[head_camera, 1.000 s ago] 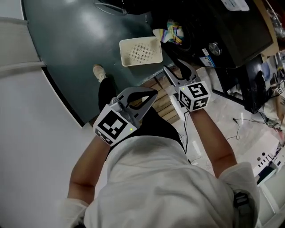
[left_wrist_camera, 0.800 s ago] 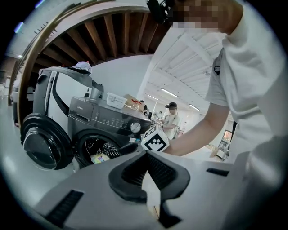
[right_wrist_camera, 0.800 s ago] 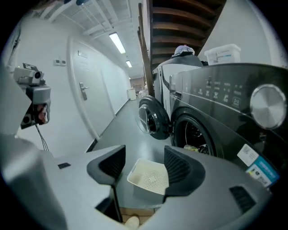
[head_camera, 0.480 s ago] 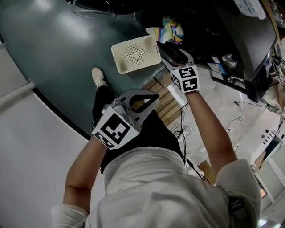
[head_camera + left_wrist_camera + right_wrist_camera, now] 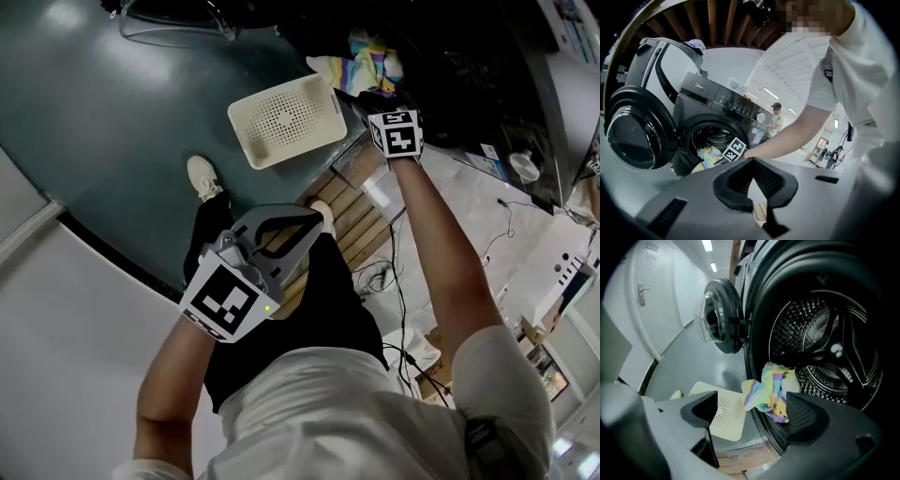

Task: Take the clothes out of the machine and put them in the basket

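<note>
Opening wider, right gripper's (image 5: 751,414) empty fingers (image 5: 802,416) point at clothes (image 5: 768,386) just ahead.

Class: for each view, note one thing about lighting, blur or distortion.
Head view: the machine lies in shadow. Left gripper view: fisheye curves the open door; black corners. Right gripper view: highlights glint on the drum; the rainbow cloth is sharp.

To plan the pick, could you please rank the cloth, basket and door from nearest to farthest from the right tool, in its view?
From the right tool, whose jaws have just been opening, nothing between them:
1. Cloth, straight ahead on the drum lip.
2. Basket, lower left on the floor.
3. Door, upper left, swung open.
</note>
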Available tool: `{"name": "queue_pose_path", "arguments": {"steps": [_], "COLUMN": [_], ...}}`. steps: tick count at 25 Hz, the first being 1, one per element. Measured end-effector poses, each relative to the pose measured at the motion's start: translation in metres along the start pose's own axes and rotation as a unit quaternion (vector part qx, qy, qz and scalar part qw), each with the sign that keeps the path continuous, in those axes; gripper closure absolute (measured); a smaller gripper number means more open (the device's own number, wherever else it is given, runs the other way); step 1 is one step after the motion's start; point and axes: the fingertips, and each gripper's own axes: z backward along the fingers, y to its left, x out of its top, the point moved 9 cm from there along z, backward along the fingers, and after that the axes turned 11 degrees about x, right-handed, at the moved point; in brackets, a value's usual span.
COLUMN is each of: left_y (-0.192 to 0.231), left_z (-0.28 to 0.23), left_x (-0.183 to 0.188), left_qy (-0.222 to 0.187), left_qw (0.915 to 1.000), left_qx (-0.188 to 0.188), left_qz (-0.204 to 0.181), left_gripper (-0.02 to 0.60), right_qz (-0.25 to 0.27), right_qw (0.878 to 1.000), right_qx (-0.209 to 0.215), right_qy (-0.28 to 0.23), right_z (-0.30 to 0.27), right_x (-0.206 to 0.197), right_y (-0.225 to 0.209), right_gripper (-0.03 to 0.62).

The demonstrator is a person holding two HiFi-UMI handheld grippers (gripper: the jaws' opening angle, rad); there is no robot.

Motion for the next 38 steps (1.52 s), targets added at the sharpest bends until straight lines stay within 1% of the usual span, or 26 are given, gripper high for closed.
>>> {"name": "queue_pose_path", "arguments": {"steps": [5, 9, 14, 16, 18, 21, 24, 26, 27, 28, 31, 33, 36, 38], "left_y": [0.026, 0.043, 0.056, 0.060, 0.063, 0.066, 0.071, 0.073, 0.073, 0.072, 0.071, 0.069, 0.064, 0.058], "left_z": [-0.001, -0.006, -0.012, -0.013, -0.011, -0.008, -0.008, -0.010, -0.011, -0.011, -0.015, -0.018, -0.021, -0.022], "left_x": [-0.016, -0.025, -0.039, -0.043, -0.046, -0.053, -0.062, -0.067, -0.069, -0.069, -0.070, -0.069, -0.065, -0.061], "left_qy": [0.010, 0.010, 0.008, 0.005, 0.009, 0.017, 0.020, 0.023, 0.025, 0.027, 0.028, 0.028, 0.026, 0.024], "left_qw": [0.9999, 0.9998, 0.9993, 0.9987, 0.9982, 0.9979, 0.9977, 0.9973, 0.9970, 0.9968, 0.9967, 0.9965, 0.9965, 0.9968], "left_qx": [-0.009, -0.015, -0.024, -0.032, -0.039, -0.044, -0.042, -0.041, -0.042, -0.043, -0.045, -0.046, -0.048, -0.050], "left_qz": [0.006, 0.011, 0.028, 0.038, 0.043, 0.045, 0.051, 0.057, 0.060, 0.061, 0.062, 0.063, 0.063, 0.059], "left_gripper": [0.584, 0.584, 0.584, 0.584, 0.584, 0.584, 0.584, 0.584, 0.584, 0.584, 0.584, 0.584, 0.584, 0.584], "right_qz": [-0.012, -0.025, -0.004, 0.004, 0.012, 0.018, 0.001, -0.012, -0.018, -0.021, -0.025, -0.030, -0.049, -0.059], "right_qw": [0.999, 0.998, 0.995, 0.994, 0.993, 0.992, 0.992, 0.993, 0.993, 0.994, 0.995, 0.996, 0.997, 0.997], "right_qx": [-0.034, -0.050, -0.070, -0.065, -0.049, -0.035, -0.022, -0.023, -0.025, -0.027, -0.028, -0.021, -0.012, -0.017], "right_qy": [0.021, 0.030, 0.073, 0.091, 0.104, 0.119, 0.120, 0.114, 0.110, 0.106, 0.090, 0.076, 0.051, 0.041], "right_z": [-0.039, -0.064, -0.095, -0.110, -0.124, -0.137, -0.147, -0.152, -0.153, -0.153, -0.151, -0.146, -0.137, -0.130], "right_x": [-0.003, 0.001, -0.003, -0.007, -0.011, -0.012, -0.015, -0.017, -0.018, -0.018, -0.018, -0.018, -0.017, -0.015], "right_y": [-0.027, -0.049, -0.069, -0.077, -0.083, -0.092, -0.099, -0.103, -0.104, -0.105, -0.105, -0.104, -0.102, -0.100], "right_gripper": [0.095, 0.077, 0.057, 0.040, 0.022, 0.022, 0.023, 0.028, 0.040, 0.086, 0.157, 0.224, 0.356, 0.399]}}
